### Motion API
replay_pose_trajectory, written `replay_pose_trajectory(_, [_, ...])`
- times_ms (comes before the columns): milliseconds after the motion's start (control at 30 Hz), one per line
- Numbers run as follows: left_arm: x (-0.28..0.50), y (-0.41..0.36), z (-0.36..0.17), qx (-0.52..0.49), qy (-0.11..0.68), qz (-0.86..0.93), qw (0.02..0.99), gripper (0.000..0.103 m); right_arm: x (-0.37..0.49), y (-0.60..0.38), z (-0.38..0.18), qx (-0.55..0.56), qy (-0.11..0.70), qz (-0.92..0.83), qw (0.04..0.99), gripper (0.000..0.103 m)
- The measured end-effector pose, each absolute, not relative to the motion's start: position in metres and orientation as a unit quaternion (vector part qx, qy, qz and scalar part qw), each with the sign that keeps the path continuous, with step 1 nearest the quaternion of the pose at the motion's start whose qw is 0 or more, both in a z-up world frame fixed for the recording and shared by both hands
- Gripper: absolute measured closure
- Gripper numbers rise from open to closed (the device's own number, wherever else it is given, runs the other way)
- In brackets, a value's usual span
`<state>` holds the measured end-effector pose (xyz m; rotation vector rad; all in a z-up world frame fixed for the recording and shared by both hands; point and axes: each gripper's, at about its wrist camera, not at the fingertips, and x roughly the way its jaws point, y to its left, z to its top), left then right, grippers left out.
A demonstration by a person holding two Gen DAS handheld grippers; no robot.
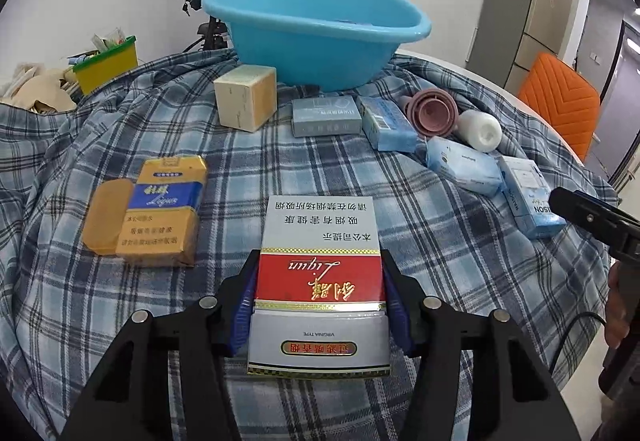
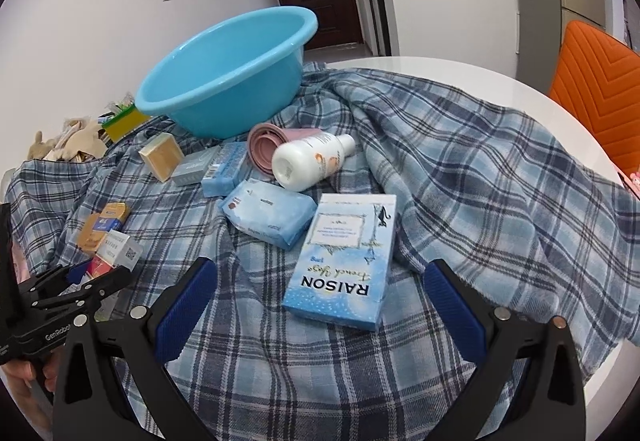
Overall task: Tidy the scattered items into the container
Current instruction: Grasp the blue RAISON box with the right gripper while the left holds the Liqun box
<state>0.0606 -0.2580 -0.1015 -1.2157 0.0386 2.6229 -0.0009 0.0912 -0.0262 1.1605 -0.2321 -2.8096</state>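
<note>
Lying between left hand-held gripper (seemingly clamped): red-and-silver carton

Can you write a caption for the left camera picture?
Left hand-held gripper clamps a red-and-white cigarette pack, blue basin waiting behind.

right hand-held gripper spread wide | RAISON box between fingers, untouched

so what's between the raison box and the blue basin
In the right wrist view, a blue wipes pack, then the white bottle and pink cups.
</note>
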Motion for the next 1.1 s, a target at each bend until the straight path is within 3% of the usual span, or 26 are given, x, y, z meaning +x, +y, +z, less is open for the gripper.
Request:
replay_pose_trajectory(367, [0.063,-0.259,-0.101,-0.416,0.009,0.901,0.124,0.046,-0.015,0.071,-0.042,0.378,0.025,-0.923,-0.066,0.0])
replay_pose_trajectory(433, [0.063,-0.261,-0.101,-0.416,0.009,0.901,0.123,0.046,-0.019,0.069,-0.046,0.393,0.028,-0.917,-0.061,0.008])
replay_pose_trajectory(500, [0.063,-0.263,-0.102,-0.417,0.008,0.901,0.121,0.046,-0.019,0.071,-0.051,0.404,0.023,-0.913,-0.054,0.035])
replay_pose_trajectory(567, [0.063,-0.264,-0.103,-0.419,0.005,0.9,0.12,0.046,-0.018,0.074,-0.053,0.408,0.007,-0.912,-0.042,0.047])
replay_pose_trajectory(833, [0.063,-0.259,-0.105,-0.422,0.007,0.898,0.128,0.046,0.0,0.081,-0.034,0.391,-0.042,-0.919,0.004,0.047])
replay_pose_trajectory(1100, [0.066,-0.254,-0.105,-0.421,0.012,0.897,0.134,0.046,0.015,0.054,-0.023,0.391,-0.057,-0.911,0.12,0.047])
